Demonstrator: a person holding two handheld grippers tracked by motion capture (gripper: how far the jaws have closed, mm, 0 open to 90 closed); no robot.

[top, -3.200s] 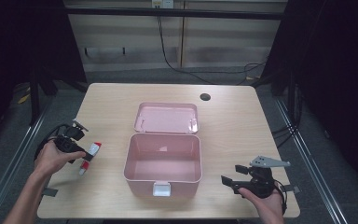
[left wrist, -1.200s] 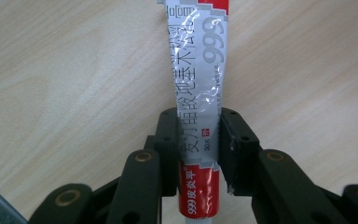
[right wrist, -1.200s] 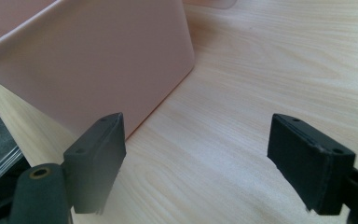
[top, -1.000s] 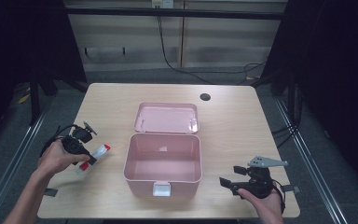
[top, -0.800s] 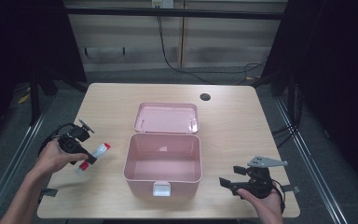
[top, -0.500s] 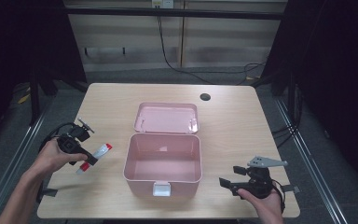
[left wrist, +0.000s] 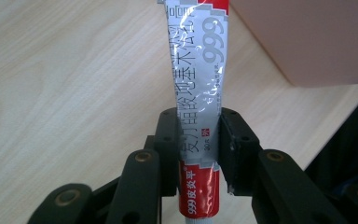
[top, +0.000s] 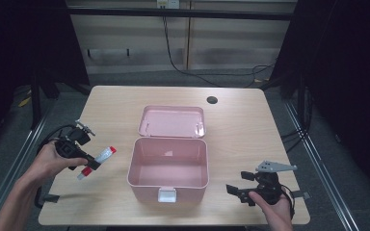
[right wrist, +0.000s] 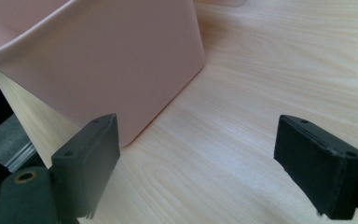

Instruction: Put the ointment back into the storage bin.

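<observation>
Red-white tube [left wrist: 199, 116] pinched between left tool [left wrist: 198, 144] jaws, lengthwise.

Tube [top: 97, 161] left of the box [top: 167, 168] (lid [top: 172, 121] lying behind it), right claw [top: 237, 191] opposite.

Tube [left wrist: 198, 93] runs off the top edge beyond the left gripper [left wrist: 198, 154], its cap end cut off below.

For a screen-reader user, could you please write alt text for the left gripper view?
Two black jaws of the left tool clamp a red, white and silver tube above a wooden table, with a pink box at upper right.
</observation>
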